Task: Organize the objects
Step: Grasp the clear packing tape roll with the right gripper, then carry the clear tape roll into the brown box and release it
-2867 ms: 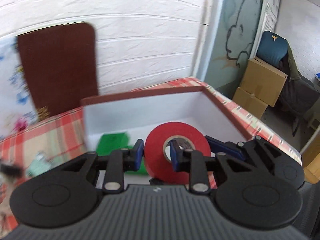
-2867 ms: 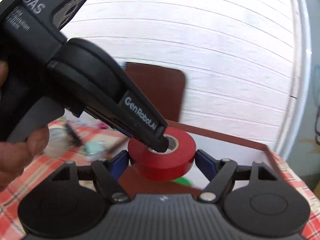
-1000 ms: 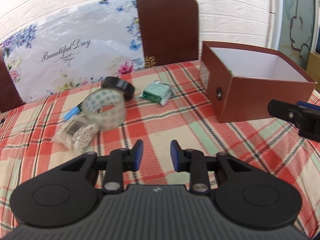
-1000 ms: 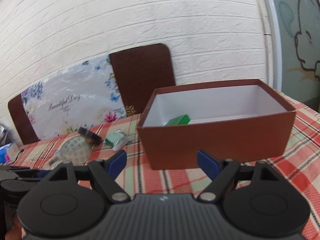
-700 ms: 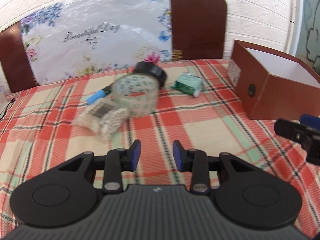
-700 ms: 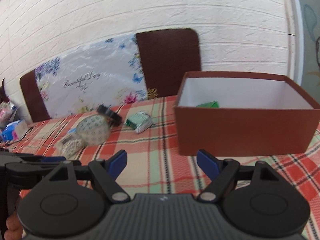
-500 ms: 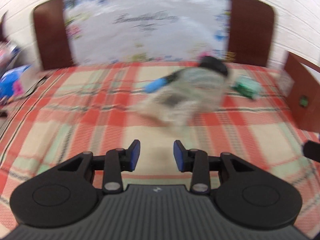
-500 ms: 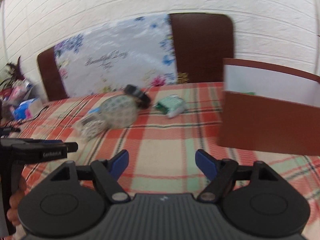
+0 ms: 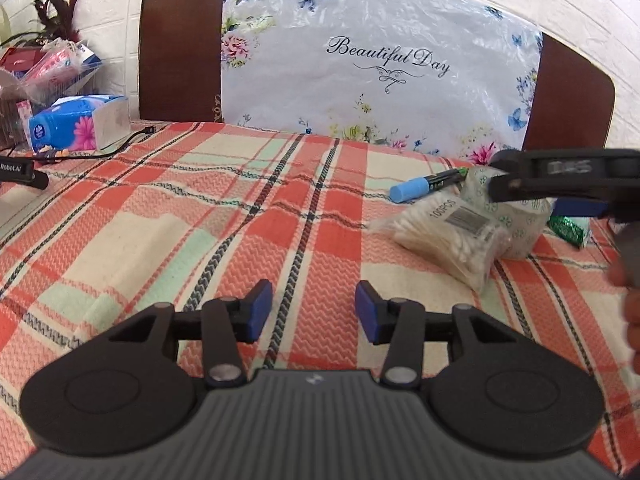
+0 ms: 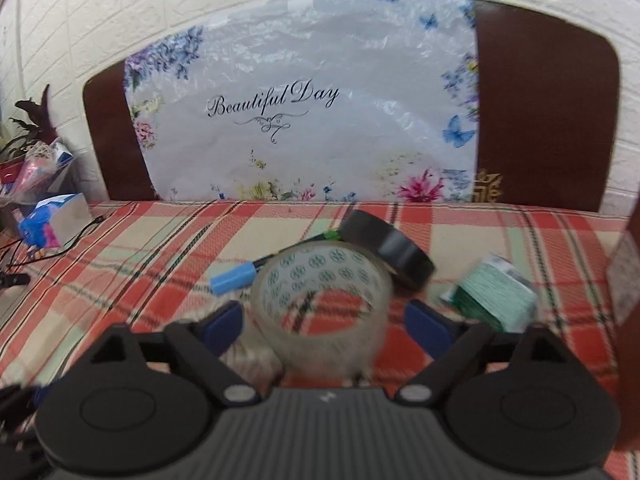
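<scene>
My right gripper (image 10: 325,322) has its jaws opening wide on either side of a clear patterned tape roll (image 10: 324,280), which stands on edge; the pads do not touch it. Behind the roll lie a black tape roll (image 10: 388,248) and a blue marker (image 10: 236,278), and a green packet (image 10: 496,292) lies to the right. A bag of cotton swabs (image 9: 448,236) leans against the roll's near side. My left gripper (image 9: 313,314) hovers over bare plaid cloth left of the swabs, its jaws opening with nothing between them. The left wrist view shows the right gripper (image 9: 500,178) in front of the clear roll (image 9: 516,216).
A plaid cloth (image 9: 160,240) covers the table. A tissue pack (image 9: 76,128), a cable and bagged clutter sit at the far left. A floral "Beautiful Day" sheet (image 10: 304,120) leans on the brick wall. The brown box's edge (image 10: 628,272) shows at far right.
Both views have swung left, away from the brown box toward the loose items. The right gripper has come down around the clear tape roll with wider jaws. The left jaws have widened.
</scene>
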Motion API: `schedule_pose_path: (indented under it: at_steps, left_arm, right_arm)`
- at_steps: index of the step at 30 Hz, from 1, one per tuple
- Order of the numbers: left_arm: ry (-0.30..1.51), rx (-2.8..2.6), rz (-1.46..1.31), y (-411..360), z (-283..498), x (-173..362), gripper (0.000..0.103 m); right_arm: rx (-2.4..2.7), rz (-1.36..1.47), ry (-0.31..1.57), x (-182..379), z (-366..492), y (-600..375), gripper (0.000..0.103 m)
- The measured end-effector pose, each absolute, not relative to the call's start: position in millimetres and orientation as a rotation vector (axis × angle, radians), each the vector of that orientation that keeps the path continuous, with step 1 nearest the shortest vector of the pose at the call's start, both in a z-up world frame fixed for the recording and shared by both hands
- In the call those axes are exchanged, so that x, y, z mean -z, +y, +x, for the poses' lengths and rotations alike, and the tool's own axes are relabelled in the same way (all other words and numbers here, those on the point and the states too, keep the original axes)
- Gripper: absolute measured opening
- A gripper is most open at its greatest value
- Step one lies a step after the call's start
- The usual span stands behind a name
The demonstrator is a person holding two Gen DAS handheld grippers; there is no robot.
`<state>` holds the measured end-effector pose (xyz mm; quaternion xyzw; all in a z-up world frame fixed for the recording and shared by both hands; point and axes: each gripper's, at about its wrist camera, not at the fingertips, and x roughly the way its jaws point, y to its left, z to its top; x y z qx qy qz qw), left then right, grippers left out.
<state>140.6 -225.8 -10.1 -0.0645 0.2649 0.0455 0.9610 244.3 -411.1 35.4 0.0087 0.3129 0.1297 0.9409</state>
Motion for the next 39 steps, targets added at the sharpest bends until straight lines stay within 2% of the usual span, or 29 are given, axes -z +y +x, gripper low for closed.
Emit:
schedule_pose_path:
  at_steps: [1,3,8,17,19,22,25,28,29,30,31,33,39]
  left_arm:
    - [0.534,-0.092,-0.142,-221,140,12,0.048]
    - [0.532,-0.094,-0.156,-219,141,12,0.048]
    - [0.532,-0.089,-0.167,-219,143,11,0.048]
    - [0.571,-0.034,-0.122,-229,143,6,0.051]
    - [0.605,0.067,-0.214,-238,136,-5,0.05]
    - [0.66,0.27,-0.235,-281,127,-28,0.05]
    - [0.71,0.423,-0.124,-337,118,-45,0.052]
    - [0.781,0.467,-0.015,-379,116,-39,0.052]
    - [0.815,0.462,0.021,-390,118,-33,0.051]
    - [0.86,0.452,0.058,-399,120,-23,0.043]
    - [0.888,0.467,0.055,-402,123,-15,0.027]
    - [0.899,0.448,0.036,-405,124,-19,0.024]
    - [0.665,0.554,0.062,-447,133,-113,0.022]
  right_arm:
    - [-0.263,-0.01,0.651,-30,253,-404,0.099]
    - [-0.216,-0.087,0.653,-19,263,-392,0.093]
    - [-0.192,-0.015,0.646,-23,245,-415,0.092]
    - [-0.275,-0.025,0.698,-26,110,-496,0.093]
    - [-0.284,-0.044,0.686,-25,83,-507,0.093]
    - [-0.288,-0.084,0.649,-22,58,-513,0.099]
    - [-0.287,-0.103,0.643,-19,54,-511,0.1]
    - [-0.285,-0.107,0.634,-16,55,-509,0.1]
    - [-0.284,-0.114,0.638,-13,56,-509,0.099]
    - [-0.294,-0.119,0.645,-9,59,-509,0.095]
    - [-0.315,-0.109,0.652,-7,61,-510,0.092]
    - [-0.315,-0.137,0.633,-8,58,-508,0.092]
    - [-0.163,-0.219,0.305,-65,42,-535,0.092]
